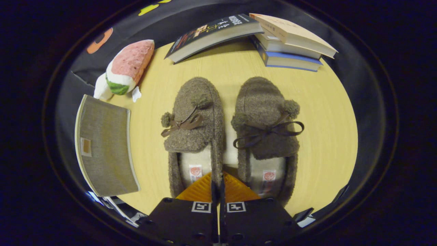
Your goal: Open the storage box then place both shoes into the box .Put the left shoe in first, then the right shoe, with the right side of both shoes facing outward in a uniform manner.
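Two fuzzy brown slippers with ribbon bows lie side by side on the pale wooden surface (pixel 327 136), toes pointing away: the left shoe (pixel 194 126) and right shoe (pixel 268 126) sit just ahead of the tool (pixel 217 182). Its fingers are pressed almost together, seemingly pinching the left shoe's inner heel wall. That thin, soft hold could slip, and the neighbouring shoe might drag along. The grey fabric storage box (pixel 106 147) lies well off to the tool's left, its lid apparently down, so carrying a shoe there now risks having nowhere to put it.
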A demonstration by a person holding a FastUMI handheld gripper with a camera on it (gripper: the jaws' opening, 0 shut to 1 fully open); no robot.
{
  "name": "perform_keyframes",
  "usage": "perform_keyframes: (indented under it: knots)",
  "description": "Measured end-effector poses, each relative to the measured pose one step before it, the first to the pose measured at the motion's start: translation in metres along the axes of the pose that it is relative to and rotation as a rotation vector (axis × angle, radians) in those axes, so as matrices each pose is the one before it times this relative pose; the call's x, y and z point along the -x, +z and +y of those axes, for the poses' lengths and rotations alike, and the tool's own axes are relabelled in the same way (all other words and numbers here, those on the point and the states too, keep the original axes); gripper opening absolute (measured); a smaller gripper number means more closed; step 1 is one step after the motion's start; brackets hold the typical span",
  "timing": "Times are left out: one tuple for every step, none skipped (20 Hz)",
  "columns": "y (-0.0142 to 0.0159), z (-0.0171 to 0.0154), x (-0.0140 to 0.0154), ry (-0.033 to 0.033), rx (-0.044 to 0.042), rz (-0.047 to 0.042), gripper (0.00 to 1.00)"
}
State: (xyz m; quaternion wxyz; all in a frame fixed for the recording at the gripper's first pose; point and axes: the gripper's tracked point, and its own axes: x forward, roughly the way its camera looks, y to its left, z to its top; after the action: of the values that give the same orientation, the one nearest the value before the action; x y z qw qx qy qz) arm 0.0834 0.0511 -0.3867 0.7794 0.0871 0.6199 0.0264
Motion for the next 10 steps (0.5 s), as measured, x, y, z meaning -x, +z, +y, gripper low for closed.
perform_keyframes:
  knots:
    - [0.00219,-0.00311,0.00295,-0.02164,-0.00216,-0.01835,0.01]
    - [0.00308,-0.00172,0.00506,-0.00268,0.00148,-0.02101,0.00]
    - [0.00155,0.00249,0.00836,0.00517,-0.00214,-0.01160,0.01]
    - [0.00012,0.00460,0.00954,0.01262,-0.01284,-0.00553,0.00]
    - [0.00006,0.00403,0.01025,0.00912,-0.01795,-0.00211,0.00]
    - [-0.00007,0.00362,0.01059,0.00836,-0.01669,-0.00621,0.00]
    - [0.00142,0.00534,0.01041,0.00767,-0.01039,-0.01003,0.00]
    - [0.00031,0.00548,0.01057,0.00433,-0.00751,-0.01157,0.00]
    - [0.00043,0.00734,0.01119,0.00893,-0.00616,-0.01076,0.00]
    - [-0.00013,0.00863,0.01150,0.01105,-0.00836,-0.01058,0.00]
